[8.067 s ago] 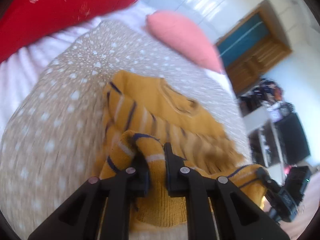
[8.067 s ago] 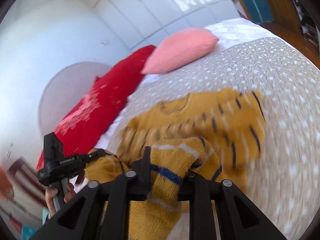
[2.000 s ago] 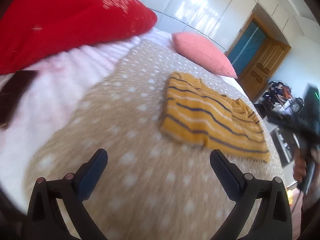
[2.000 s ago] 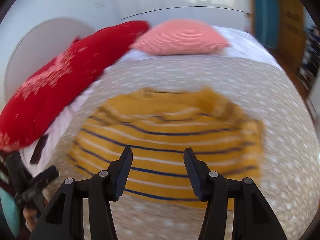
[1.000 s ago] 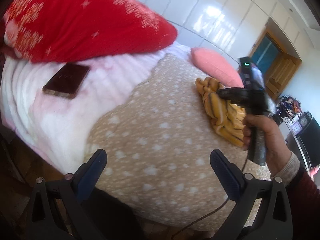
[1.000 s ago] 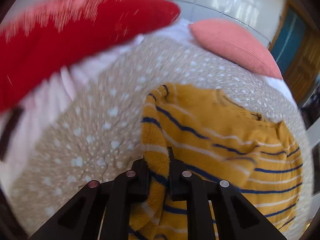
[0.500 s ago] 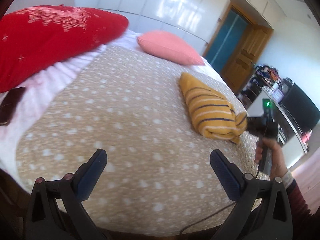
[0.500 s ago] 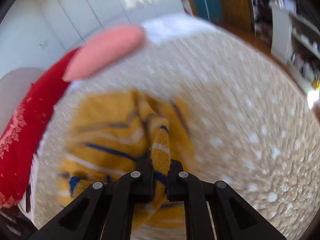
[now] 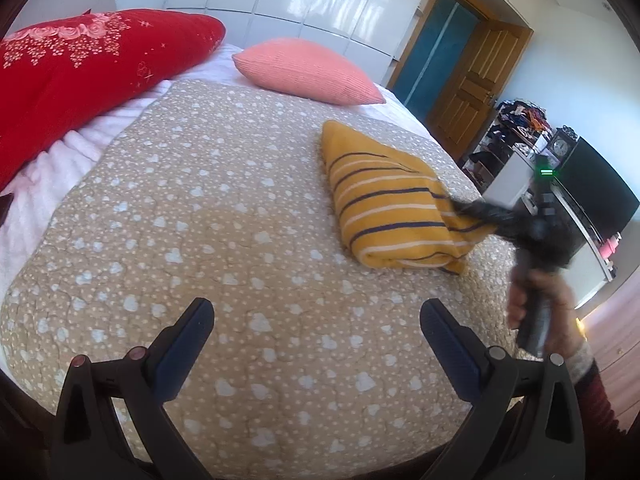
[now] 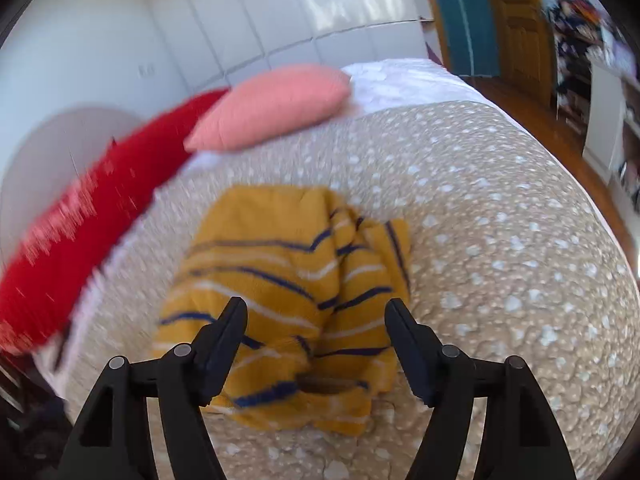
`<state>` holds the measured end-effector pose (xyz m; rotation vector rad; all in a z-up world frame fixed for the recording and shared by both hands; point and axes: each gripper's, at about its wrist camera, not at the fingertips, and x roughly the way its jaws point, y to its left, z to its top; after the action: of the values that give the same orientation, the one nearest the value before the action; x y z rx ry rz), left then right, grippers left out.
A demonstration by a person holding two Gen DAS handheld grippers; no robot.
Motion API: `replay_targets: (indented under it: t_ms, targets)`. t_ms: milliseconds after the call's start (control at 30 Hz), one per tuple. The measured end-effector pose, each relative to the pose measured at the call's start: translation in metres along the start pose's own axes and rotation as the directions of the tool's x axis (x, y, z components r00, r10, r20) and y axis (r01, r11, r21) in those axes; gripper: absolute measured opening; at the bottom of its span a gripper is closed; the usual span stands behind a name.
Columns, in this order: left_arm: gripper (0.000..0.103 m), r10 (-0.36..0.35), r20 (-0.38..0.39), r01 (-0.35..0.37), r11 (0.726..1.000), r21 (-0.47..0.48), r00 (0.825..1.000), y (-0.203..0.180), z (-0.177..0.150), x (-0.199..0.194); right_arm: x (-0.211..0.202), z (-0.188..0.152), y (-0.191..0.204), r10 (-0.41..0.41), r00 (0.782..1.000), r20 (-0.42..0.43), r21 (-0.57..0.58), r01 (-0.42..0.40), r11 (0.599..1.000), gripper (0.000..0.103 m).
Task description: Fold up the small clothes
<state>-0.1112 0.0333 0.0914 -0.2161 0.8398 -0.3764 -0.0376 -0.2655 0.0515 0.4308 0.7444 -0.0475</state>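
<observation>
A mustard-yellow sweater with navy and white stripes (image 9: 388, 204) lies folded in a bundle on the beige dotted bedspread (image 9: 208, 208). My left gripper (image 9: 316, 328) is open and empty, low over the bedspread, well short of the sweater. My right gripper (image 10: 316, 320) is open, its fingers on either side of the near end of the sweater (image 10: 296, 280). In the left wrist view the right gripper (image 9: 480, 212) is a dark blur at the sweater's right corner, held by a hand (image 9: 540, 300).
A red pillow (image 9: 80, 64) and a pink pillow (image 9: 304, 70) lie at the head of the bed. A white sheet (image 9: 52, 160) shows at the left. A wooden door (image 9: 468, 80), cluttered shelves (image 9: 516, 128) and a dark screen (image 9: 592, 188) stand to the right.
My right gripper was shut on the sweater's edge and has opened, leaving the sweater folded on the bed. The left gripper stayed open and dropped a little closer to the bedspread.
</observation>
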Motion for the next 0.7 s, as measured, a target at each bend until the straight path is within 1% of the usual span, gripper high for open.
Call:
replay_targets:
  t_ms: [33, 67, 100, 133, 200, 267, 300, 333, 367, 400, 433, 467, 500, 533, 567, 600, 633, 667, 700]
  targets:
    - [0.102, 0.003, 0.001, -0.003, 1.000, 0.011, 1.000, -0.002, 0.001, 0.000, 0.007, -0.002, 0.000, 0.045, 0.998, -0.038, 0.005, -0.045, 0.999, 0.018]
    - [0.102, 0.009, 0.005, -0.009, 1.000, 0.025, 1.000, -0.005, 0.002, -0.002, 0.010, -0.004, -0.003, 0.054, 0.998, -0.045, 0.023, -0.053, 0.998, 0.018]
    - [0.102, 0.014, 0.011, -0.014, 0.999, 0.039, 1.000, -0.006, 0.003, -0.003, 0.005, -0.006, -0.008, 0.041, 0.999, -0.023, 0.029, -0.040, 0.999, 0.016]
    - [0.102, 0.020, 0.018, -0.021, 0.998, 0.051, 1.000, -0.007, 0.005, -0.005, 0.001, -0.005, -0.012, 0.020, 1.000, -0.015, 0.033, -0.020, 0.999, 0.013]
    - [0.102, 0.028, 0.022, -0.029, 0.998, 0.062, 0.999, -0.004, 0.008, -0.004, -0.007, -0.012, -0.026, -0.023, 1.000, -0.008, 0.055, 0.023, 0.998, 0.012]
    - [0.103, 0.029, 0.010, -0.029, 0.998, 0.059, 1.000, -0.001, 0.012, 0.002, -0.004, -0.020, -0.040, -0.085, 0.996, -0.039, 0.072, 0.087, 0.994, 0.010]
    - [0.102, 0.028, -0.001, -0.028, 0.998, 0.055, 1.000, 0.000, 0.014, 0.007, -0.003, -0.022, -0.045, -0.089, 0.994, -0.058, 0.071, 0.093, 0.993, 0.010]
    - [0.103, 0.020, -0.018, -0.019, 0.999, 0.047, 1.000, 0.001, 0.017, 0.014, -0.004, -0.022, -0.045, -0.074, 0.995, -0.072, 0.062, 0.079, 0.995, 0.011]
    - [0.102, 0.012, -0.025, -0.011, 0.999, 0.044, 1.000, 0.001, 0.019, 0.017, -0.008, -0.020, -0.044, -0.063, 0.996, -0.067, 0.056, 0.067, 0.996, 0.011]
    - [0.102, 0.005, -0.027, -0.004, 0.999, 0.044, 1.000, 0.000, 0.020, 0.020, -0.018, -0.015, -0.041, -0.044, 0.998, -0.041, 0.059, 0.047, 0.997, 0.014]
    - [0.102, 0.000, -0.025, 0.001, 0.999, 0.047, 1.000, -0.001, 0.022, 0.022, -0.033, -0.009, -0.039, -0.022, 1.000, 0.006, 0.072, 0.022, 0.997, 0.019]
    - [0.102, -0.001, -0.019, 0.002, 0.998, 0.056, 1.000, -0.002, 0.025, 0.024, -0.042, -0.003, -0.038, -0.017, 0.999, 0.043, 0.080, 0.013, 0.997, 0.021]
    - [0.102, 0.000, -0.015, 0.001, 0.998, 0.063, 1.000, -0.004, 0.026, 0.026, -0.050, 0.005, -0.033, -0.019, 0.996, 0.084, 0.080, 0.012, 0.997, 0.032]
    - [0.102, 0.002, -0.011, -0.001, 0.998, 0.070, 1.000, -0.006, 0.028, 0.028, -0.055, 0.013, -0.029, -0.016, 0.993, 0.116, 0.073, 0.008, 0.997, 0.048]
    - [0.102, 0.001, -0.012, -0.001, 0.998, 0.070, 1.000, -0.007, 0.029, 0.030, -0.055, 0.024, -0.020, -0.011, 0.990, 0.142, 0.051, 0.004, 0.999, 0.057]
    - [0.102, 0.000, -0.014, 0.001, 0.998, 0.066, 1.000, -0.008, 0.031, 0.032, -0.051, 0.028, -0.014, -0.019, 0.990, 0.142, 0.035, 0.014, 0.999, 0.066]
    - [0.102, -0.007, -0.020, 0.008, 0.998, 0.056, 1.000, -0.009, 0.032, 0.034, -0.041, 0.034, -0.008, -0.036, 0.992, 0.125, 0.020, 0.033, 0.999, 0.068]
    - [0.102, -0.015, -0.023, 0.016, 0.999, 0.052, 1.000, -0.010, 0.032, 0.034, -0.023, 0.041, -0.002, -0.065, 0.995, 0.081, 0.004, 0.065, 0.998, 0.068]
    - [0.102, -0.021, -0.025, 0.022, 0.998, 0.051, 0.999, -0.012, 0.033, 0.035, 0.002, 0.046, 0.001, -0.111, 0.994, 0.005, -0.012, 0.111, 0.994, 0.068]
